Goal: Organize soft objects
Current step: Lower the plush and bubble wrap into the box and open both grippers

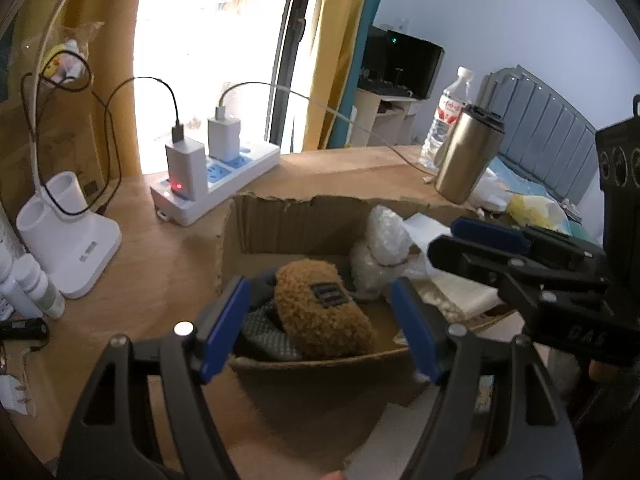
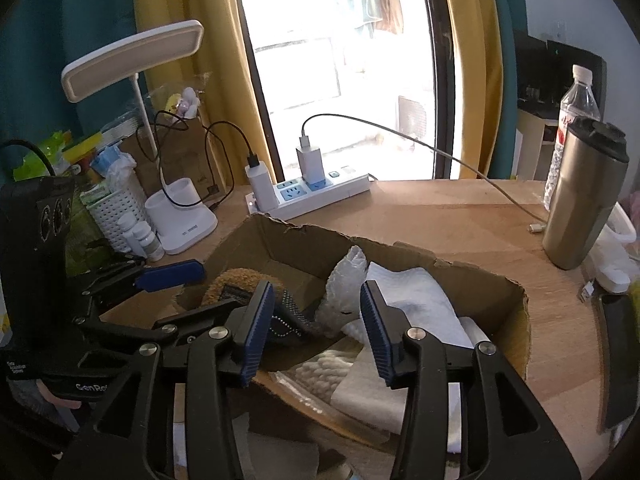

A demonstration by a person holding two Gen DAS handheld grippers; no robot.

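Note:
An open cardboard box (image 1: 296, 222) (image 2: 476, 272) stands on the wooden desk. Inside lie a brown fuzzy pouch (image 1: 324, 312) (image 2: 232, 280), a grey mesh item (image 1: 264, 332), a roll of bubble wrap (image 1: 384, 248) (image 2: 344, 280), white foam sheets (image 1: 460, 292) and a white cloth (image 2: 416, 300). My left gripper (image 1: 320, 332) is open and empty, just above the box's near rim, with the pouch between its fingers in view. My right gripper (image 2: 318, 328) is open and empty over the box, near the bubble wrap. Each gripper shows in the other's view (image 1: 500, 248) (image 2: 168, 276).
A white power strip (image 1: 216, 184) (image 2: 316, 196) with chargers and cables sits behind the box. A white lamp base (image 1: 68, 240) (image 2: 184, 220) and small bottles (image 1: 36, 284) stand left. A steel tumbler (image 1: 468, 156) (image 2: 580, 196) and water bottle (image 1: 446, 116) stand right.

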